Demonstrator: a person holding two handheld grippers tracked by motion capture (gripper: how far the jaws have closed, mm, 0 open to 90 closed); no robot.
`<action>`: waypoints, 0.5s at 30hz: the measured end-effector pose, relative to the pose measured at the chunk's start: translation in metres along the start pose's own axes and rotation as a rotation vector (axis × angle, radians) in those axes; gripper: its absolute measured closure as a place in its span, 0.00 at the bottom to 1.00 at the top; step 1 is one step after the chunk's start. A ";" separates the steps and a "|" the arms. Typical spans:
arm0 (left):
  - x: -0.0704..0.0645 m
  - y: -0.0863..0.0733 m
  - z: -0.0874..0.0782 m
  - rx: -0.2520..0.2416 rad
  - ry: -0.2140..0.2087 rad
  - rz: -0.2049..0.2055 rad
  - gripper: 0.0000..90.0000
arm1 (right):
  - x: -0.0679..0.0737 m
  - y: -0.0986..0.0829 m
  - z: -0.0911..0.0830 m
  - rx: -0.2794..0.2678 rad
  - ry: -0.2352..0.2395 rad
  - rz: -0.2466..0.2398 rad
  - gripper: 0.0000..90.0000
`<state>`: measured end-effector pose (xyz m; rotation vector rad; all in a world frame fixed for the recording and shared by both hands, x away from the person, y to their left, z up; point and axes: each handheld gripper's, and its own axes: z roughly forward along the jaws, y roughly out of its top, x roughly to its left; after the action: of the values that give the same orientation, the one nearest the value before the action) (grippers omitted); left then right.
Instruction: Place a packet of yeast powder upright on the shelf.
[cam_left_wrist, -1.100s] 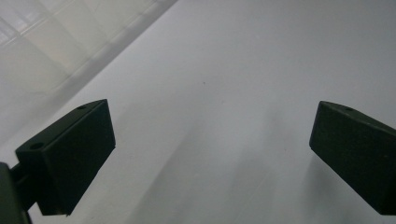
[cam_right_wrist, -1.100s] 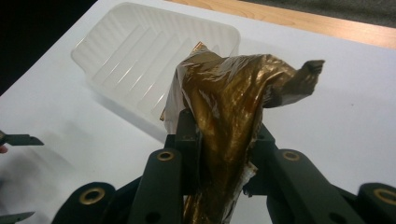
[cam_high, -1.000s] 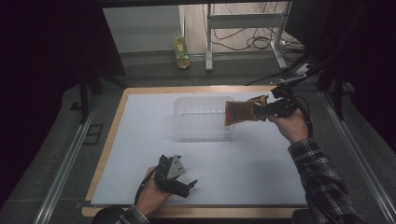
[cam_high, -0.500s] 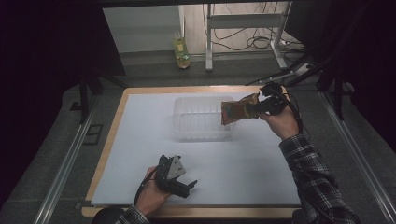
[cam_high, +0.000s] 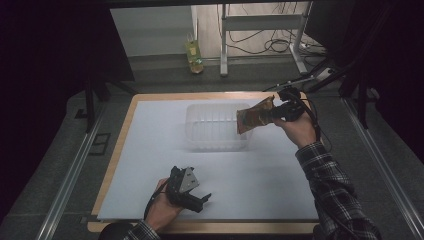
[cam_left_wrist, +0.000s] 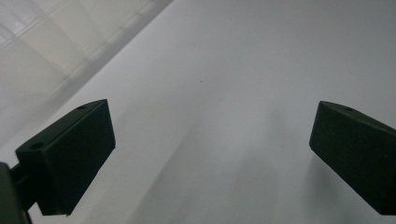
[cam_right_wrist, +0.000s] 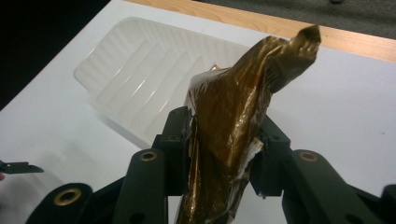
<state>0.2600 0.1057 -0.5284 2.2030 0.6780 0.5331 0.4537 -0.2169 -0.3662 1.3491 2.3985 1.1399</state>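
1. The right gripper (cam_high: 276, 114) pinches a crinkled golden-brown foil packet (cam_high: 254, 116) between its black jaws; in the right gripper view the jaws press on the packet (cam_right_wrist: 233, 116) from both sides, with its twisted end rising above them.

2. The packet hangs in the air at the right-hand edge of a clear plastic tray (cam_high: 212, 126), which sits on the white sheet (cam_high: 150, 165) toward the far side of the table. From the high view, the packet's free end overlaps the tray's right rim.

3. The packet's long axis runs roughly across the table, from the gripper on the right toward the tray on the left, slightly tilted. The tray lies to the left of the holding gripper and below it, so a drop into it would likely call for a short carry leftward over the ribbed floor (cam_right_wrist: 140, 74) before letting go.

4. The left gripper (cam_high: 200, 199) rests low at the near edge of the sheet, jaws spread wide with nothing between them, well apart from the tray. The right hand (cam_high: 299, 131) is clearly the nearer.
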 end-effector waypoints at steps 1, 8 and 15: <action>0.000 0.000 0.000 0.000 0.000 0.000 0.00 | 0.000 0.000 0.000 0.000 0.000 0.000 0.68; -0.001 0.000 0.001 0.000 0.004 0.006 0.00 | 0.004 0.004 0.004 -0.016 0.013 0.000 0.64; -0.002 0.000 0.001 0.003 0.005 0.014 0.00 | 0.007 0.006 0.007 -0.022 0.005 0.020 0.75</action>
<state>0.2590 0.1038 -0.5293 2.2113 0.6664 0.5457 0.4565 -0.2056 -0.3658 1.3688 2.3740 1.1725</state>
